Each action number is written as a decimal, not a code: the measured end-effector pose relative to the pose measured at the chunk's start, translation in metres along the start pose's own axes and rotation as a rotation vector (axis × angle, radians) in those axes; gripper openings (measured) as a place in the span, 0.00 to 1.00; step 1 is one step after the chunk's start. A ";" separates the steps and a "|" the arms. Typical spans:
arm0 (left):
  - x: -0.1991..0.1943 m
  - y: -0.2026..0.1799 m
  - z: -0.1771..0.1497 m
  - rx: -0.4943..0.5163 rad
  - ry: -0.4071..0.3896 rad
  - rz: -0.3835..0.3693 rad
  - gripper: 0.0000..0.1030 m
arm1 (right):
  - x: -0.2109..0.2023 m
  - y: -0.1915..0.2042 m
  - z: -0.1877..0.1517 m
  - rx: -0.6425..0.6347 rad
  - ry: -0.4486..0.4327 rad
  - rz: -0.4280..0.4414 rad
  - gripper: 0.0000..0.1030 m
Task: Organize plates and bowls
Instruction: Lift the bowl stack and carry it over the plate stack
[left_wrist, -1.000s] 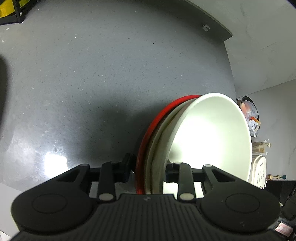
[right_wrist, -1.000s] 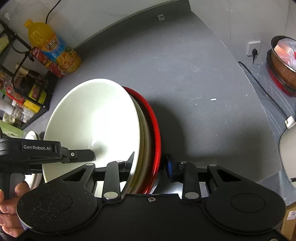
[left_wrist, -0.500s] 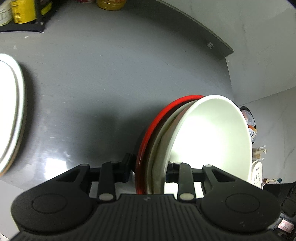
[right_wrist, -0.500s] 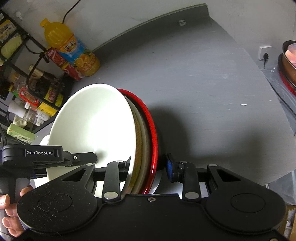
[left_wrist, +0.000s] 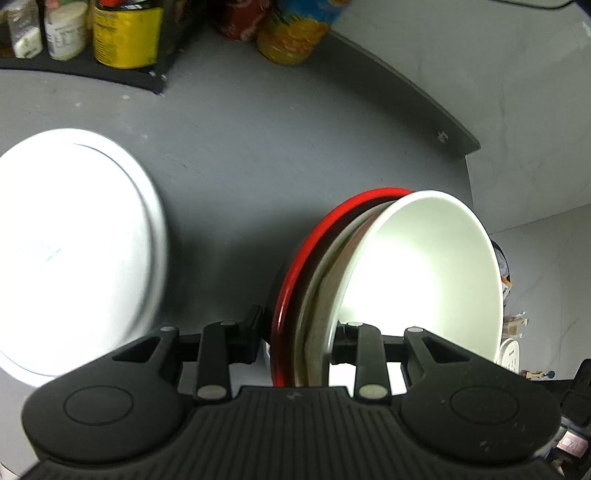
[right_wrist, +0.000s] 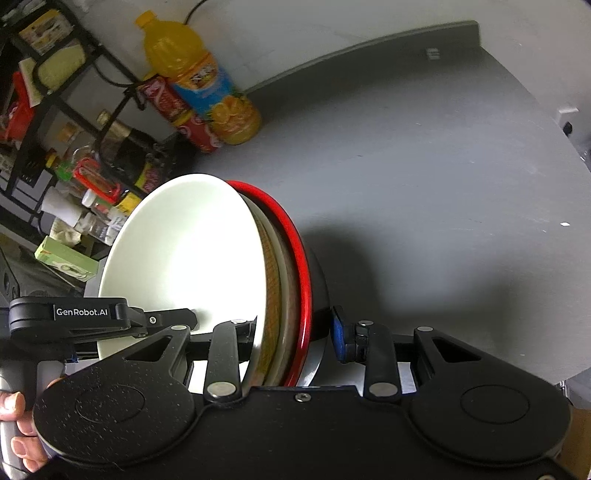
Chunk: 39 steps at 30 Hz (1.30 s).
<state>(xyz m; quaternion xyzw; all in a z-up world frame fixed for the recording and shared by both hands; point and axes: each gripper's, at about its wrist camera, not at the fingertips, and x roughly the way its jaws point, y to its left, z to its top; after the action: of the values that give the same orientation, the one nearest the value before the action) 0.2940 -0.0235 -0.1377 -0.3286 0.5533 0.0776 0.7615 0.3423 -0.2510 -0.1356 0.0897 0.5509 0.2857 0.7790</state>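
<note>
Both grippers hold one nested stack of bowls above the grey counter: a white bowl (left_wrist: 424, 273) on top, tan bowls under it, a red-rimmed bowl (left_wrist: 310, 251) at the bottom. My left gripper (left_wrist: 295, 339) is shut on the stack's near rim. My right gripper (right_wrist: 291, 332) is shut on the opposite rim, where the white bowl (right_wrist: 184, 258) and the red rim (right_wrist: 299, 266) show. The left gripper also shows in the right wrist view (right_wrist: 173, 317). A stack of white plates (left_wrist: 66, 243) lies on the counter, left of the held stack.
A black rack with jars and bottles (left_wrist: 85, 37) stands at the counter's back left. An orange juice bottle (right_wrist: 199, 77) and a red can (right_wrist: 181, 114) stand beside it. The grey counter (right_wrist: 424, 177) runs to a raised back edge.
Both grippers have carried the bowl stack towards the back left. The white plates, the rack and the bottles have come into the left wrist view.
</note>
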 end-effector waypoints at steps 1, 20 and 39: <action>-0.004 0.004 0.002 0.000 -0.005 -0.002 0.30 | 0.000 0.004 0.000 -0.005 -0.002 0.002 0.30; -0.057 0.088 0.025 -0.095 -0.075 -0.007 0.30 | 0.030 0.100 -0.007 -0.103 0.007 0.038 0.30; -0.081 0.177 0.038 -0.209 -0.098 0.052 0.30 | 0.087 0.171 -0.016 -0.159 0.094 0.092 0.30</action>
<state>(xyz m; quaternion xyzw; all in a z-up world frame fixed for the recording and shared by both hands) 0.2081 0.1556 -0.1324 -0.3876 0.5125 0.1708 0.7470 0.2887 -0.0657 -0.1343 0.0391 0.5575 0.3679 0.7431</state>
